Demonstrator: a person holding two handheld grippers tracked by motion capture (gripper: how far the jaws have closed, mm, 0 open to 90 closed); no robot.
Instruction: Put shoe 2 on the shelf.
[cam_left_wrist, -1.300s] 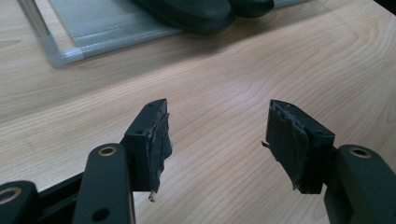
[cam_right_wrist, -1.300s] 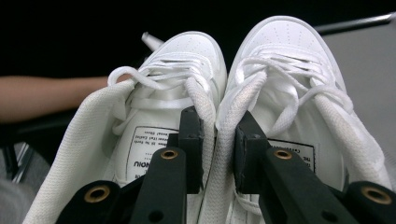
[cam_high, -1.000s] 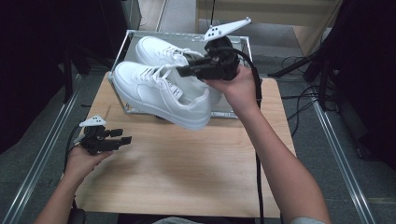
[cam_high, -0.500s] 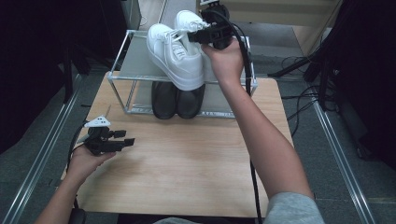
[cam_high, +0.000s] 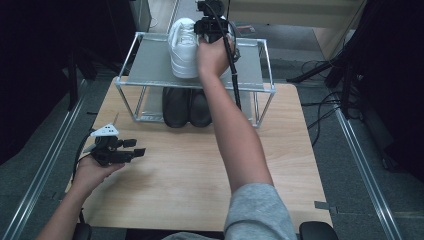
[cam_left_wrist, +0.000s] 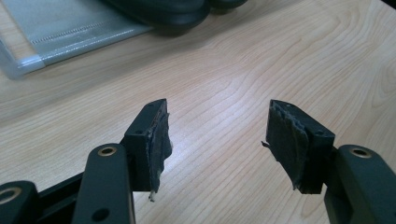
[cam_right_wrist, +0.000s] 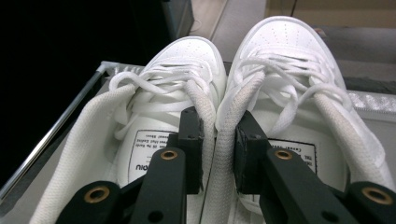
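Note:
My right gripper (cam_right_wrist: 219, 149) is shut on a pair of white sneakers (cam_right_wrist: 285, 60), pinching their two inner collars together between its jaws. In the high view the white sneakers (cam_high: 184, 47) are over the top shelf of a metal shoe rack (cam_high: 150, 65) with their toes pointing away, and my right gripper (cam_high: 210, 25) is behind them at the far end of an outstretched arm. I cannot tell whether the soles touch the shelf. My left gripper (cam_high: 136, 147) stands open and empty low over the wooden table (cam_high: 200, 175) at the left; its jaws (cam_left_wrist: 217, 135) are wide apart.
A pair of black shoes (cam_high: 187, 107) sits on the rack's lower shelf; their toes (cam_left_wrist: 173, 14) show beside the shelf's edge (cam_left_wrist: 60, 28). The rack's metal rim (cam_right_wrist: 51, 135) runs to the left of the sneakers. A cable trails along the right forearm.
My right hand has carried the white sneakers away from the rack's front, back over the top shelf, turning their toes away. The left gripper has stayed where it was.

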